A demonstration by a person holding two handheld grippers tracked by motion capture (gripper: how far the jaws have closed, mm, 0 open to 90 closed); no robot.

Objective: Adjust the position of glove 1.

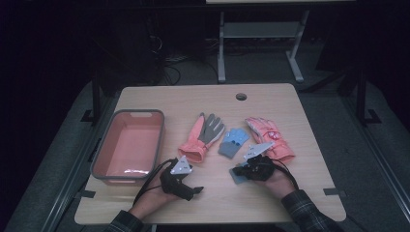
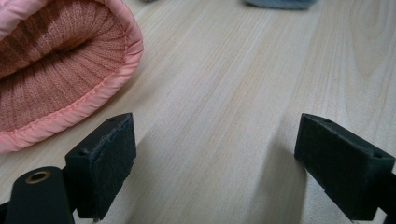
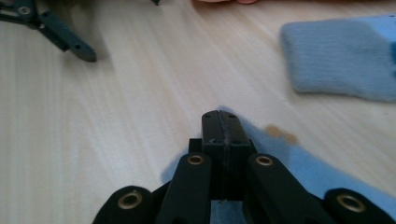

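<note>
My left gripper (image 1: 193, 190) (image 2: 215, 158) rests low on the wooden table (image 1: 270, 193), open, with only bare wood between its pads. The ribbed cuff of a pink glove with a grey palm (image 1: 200, 135) (image 2: 60, 79) lies just to its left, not touching. My right gripper (image 1: 240, 170) (image 3: 223, 123) is shut, its pads meeting on the edge of a thin blue glove (image 1: 235, 177) (image 3: 317, 172) that spreads beneath it. A second blue glove (image 1: 233, 141) (image 3: 345, 60) lies a little farther off. Another pink glove (image 1: 268, 137) lies beside the right hand.
A salmon bin with a grey rim (image 1: 138, 112) stands at the table's left side with nothing in it. A round cable hole (image 1: 241, 96) is near the far edge. A desk frame (image 1: 261, 34) stands on the floor beyond.
</note>
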